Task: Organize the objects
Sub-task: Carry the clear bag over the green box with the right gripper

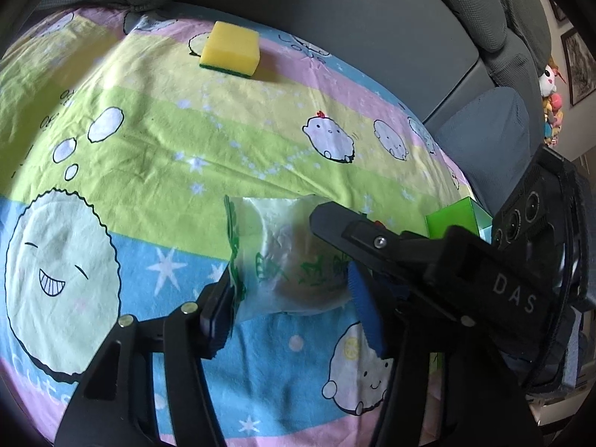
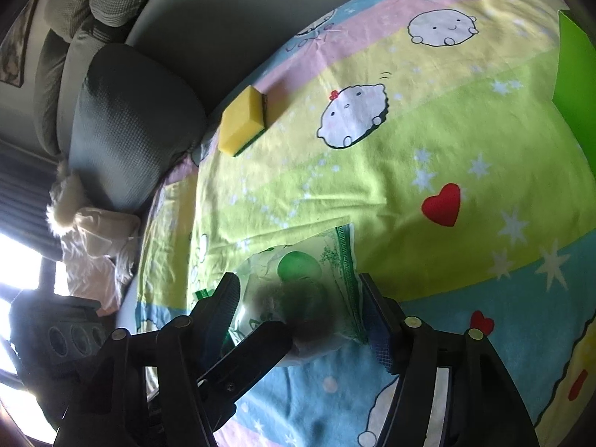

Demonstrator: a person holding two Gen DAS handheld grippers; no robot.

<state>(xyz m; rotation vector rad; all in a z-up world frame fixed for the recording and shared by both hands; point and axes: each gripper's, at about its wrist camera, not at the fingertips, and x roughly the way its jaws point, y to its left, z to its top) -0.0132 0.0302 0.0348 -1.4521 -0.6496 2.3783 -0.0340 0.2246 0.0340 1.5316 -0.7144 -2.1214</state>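
A printed sheet (image 1: 156, 138) covers the surface, striped in pink, yellow, lime green and light blue and scattered with round cartoon faces, white stars and red hearts. It lies mostly smooth, with fine creases. Whether a desk or a bed lies under it cannot be told. Behind it runs a plain grey panel (image 1: 335, 11), and grey textured cushions (image 2: 126, 119) sit along that edge. On the wall at the far side hang framed pictures (image 1: 579, 65), with a cluster of plush toys (image 1: 551, 104) below them. In the right wrist view, bright daylight comes through a window with dark blinds, and a pale crumpled cloth (image 2: 93, 253) lies beside the cushions.

A yellow sponge (image 1: 230, 49) with a dark green underside rests near the back edge of the sheet, well apart from everything else. A bright green box (image 1: 456, 218) stands at the right side.

A clear plastic snack packet (image 1: 294, 260) with green printing lies on the blue and green stripes near the front. Both tools are at it. The left gripper (image 1: 290, 305) has its fingers partly open, one on each end of the packet and touching it. The right gripper (image 2: 301, 316) also stands partly open, its fingers either side of the same packet and against its edges. One finger of each tool crosses the other's view.
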